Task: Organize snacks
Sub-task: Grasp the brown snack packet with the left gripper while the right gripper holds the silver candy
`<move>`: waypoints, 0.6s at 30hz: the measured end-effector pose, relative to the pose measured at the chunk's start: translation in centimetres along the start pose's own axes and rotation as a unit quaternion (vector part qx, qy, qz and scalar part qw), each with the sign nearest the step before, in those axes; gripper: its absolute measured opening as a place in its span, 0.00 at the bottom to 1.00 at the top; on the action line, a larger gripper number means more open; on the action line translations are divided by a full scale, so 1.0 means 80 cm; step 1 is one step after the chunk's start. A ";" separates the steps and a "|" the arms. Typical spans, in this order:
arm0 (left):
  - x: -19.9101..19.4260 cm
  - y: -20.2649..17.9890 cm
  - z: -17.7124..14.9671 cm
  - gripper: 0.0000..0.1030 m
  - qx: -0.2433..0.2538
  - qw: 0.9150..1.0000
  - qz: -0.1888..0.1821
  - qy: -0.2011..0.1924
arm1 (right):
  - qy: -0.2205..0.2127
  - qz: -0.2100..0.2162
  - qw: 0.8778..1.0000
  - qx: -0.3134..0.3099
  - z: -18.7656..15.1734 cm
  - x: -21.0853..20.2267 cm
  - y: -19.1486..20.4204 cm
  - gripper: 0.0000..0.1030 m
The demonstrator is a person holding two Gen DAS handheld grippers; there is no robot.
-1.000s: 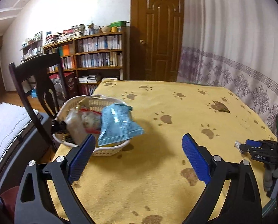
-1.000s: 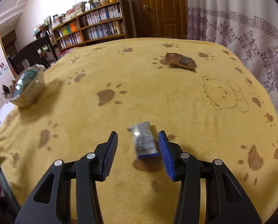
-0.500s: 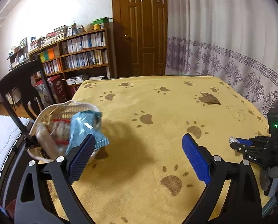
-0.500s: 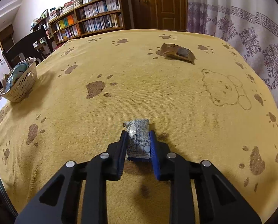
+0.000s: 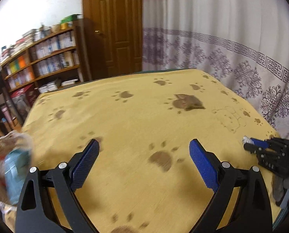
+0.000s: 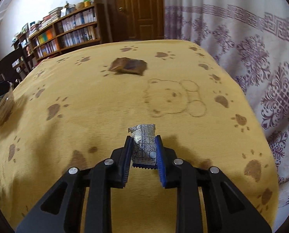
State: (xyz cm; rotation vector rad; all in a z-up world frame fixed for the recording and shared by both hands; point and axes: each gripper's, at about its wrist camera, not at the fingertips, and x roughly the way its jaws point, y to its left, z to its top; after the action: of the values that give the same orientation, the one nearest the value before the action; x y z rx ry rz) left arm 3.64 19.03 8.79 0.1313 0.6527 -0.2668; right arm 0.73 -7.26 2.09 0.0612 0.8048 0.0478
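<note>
Snack packet (image 6: 144,145) clenched in right tool (image 6: 143,141) above table's near edge; left tool (image 5: 144,148) spread wide.

My table's yellow paw-print cloth (image 6: 97,101) bears a brown snack packet (image 6: 128,67) and, at its left edge, a basket (image 6: 2,106).

No text can be read with certainty; the print on the snack packet (image 6: 144,145) and the book spines (image 6: 74,29) is too small.
</note>
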 end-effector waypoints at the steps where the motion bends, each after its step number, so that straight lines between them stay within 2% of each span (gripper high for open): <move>1: 0.020 -0.008 0.007 0.92 0.003 1.000 0.001 0.011 | 0.000 0.002 1.000 0.003 -0.001 0.002 -0.004 0.23; 6: 0.103 -0.042 0.035 0.92 0.003 0.999 -0.012 0.049 | 0.010 0.040 0.999 0.031 -0.004 0.013 -0.021 0.23; 10: 0.158 -0.071 0.052 0.92 0.021 0.998 -0.012 0.061 | 0.014 0.046 0.998 0.037 -0.006 0.015 -0.021 0.23; 16: 0.229 -0.106 0.067 0.92 0.071 0.993 0.024 0.089 | 0.017 0.050 0.998 0.046 -0.007 0.016 -0.023 0.23; 18: 0.245 -0.116 0.073 0.92 0.083 0.991 0.024 0.098 | 0.017 0.051 0.997 0.046 -0.007 0.016 -0.023 0.23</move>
State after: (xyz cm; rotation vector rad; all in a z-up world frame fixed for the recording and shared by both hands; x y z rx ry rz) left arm 19.30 5.00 1.00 0.3354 0.8205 -0.2626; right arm 1.24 -8.97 0.69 0.1892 0.8378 0.1087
